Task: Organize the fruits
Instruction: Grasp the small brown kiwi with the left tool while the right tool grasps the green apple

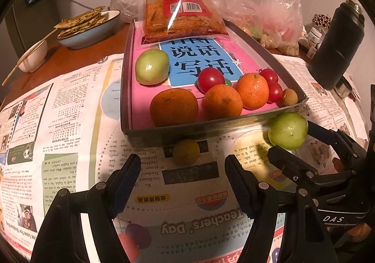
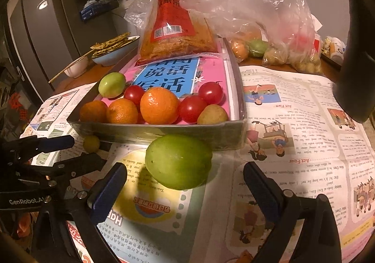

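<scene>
Two grippers spread wide, right gripper (image 2: 185, 189) just before green fruit (image 2: 178, 161), untouched.

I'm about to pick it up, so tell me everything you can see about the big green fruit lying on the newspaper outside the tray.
The green fruit is round, smooth and glossy, light green, whole, with a small dimple on one end. It lies on the newspaper just in front of the tray wall, outside it. The right gripper is open around it, not touching.
</scene>
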A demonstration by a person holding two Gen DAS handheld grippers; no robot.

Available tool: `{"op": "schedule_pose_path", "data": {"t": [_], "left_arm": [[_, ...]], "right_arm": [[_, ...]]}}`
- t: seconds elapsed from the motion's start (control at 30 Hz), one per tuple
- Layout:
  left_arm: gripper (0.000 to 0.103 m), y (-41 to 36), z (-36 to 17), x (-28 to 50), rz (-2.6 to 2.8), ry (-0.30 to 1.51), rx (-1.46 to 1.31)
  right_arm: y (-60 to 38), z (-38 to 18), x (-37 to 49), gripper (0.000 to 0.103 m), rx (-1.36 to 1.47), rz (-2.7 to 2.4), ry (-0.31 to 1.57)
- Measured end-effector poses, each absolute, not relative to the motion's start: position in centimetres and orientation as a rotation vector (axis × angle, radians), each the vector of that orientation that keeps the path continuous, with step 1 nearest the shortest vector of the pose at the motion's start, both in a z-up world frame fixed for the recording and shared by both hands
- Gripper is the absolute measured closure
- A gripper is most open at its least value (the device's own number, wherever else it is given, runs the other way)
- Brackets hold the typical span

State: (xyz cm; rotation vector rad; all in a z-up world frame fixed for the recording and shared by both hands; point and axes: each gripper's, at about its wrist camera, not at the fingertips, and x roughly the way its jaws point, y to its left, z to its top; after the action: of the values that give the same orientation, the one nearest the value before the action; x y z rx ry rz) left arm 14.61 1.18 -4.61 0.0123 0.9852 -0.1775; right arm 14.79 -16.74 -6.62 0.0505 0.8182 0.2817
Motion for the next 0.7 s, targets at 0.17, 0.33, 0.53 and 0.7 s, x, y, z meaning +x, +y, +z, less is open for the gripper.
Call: {"op": "schedule_pose_path", "data": {"t": [0.17,0.33,0.53,0.7], "left_arm": [[0.030,1.23,-4.67,14.78,-0.188,0.985,0.000],[0.036,1.17,-4.78,14.90,-0.201,0.985,-0.007],[0.043,0.92,-4.91,15.16,-0.209,0.988,-0.013],[0.046,0.74,-5.03,15.30,-0.214,0.990,-0.011]], "right_arm": [[-16.75,-6.61,14.90,0.008,0.068,0.284,0.812],[-16.70,-6.62,14.99,0.018,0.064,0.291,0.805],[-16.74,-6.66,15.07,0.029,0.071,0.302,0.801],[-16.60,-6.69,15.06,0.042,0.054,0.314,0.793]]}}
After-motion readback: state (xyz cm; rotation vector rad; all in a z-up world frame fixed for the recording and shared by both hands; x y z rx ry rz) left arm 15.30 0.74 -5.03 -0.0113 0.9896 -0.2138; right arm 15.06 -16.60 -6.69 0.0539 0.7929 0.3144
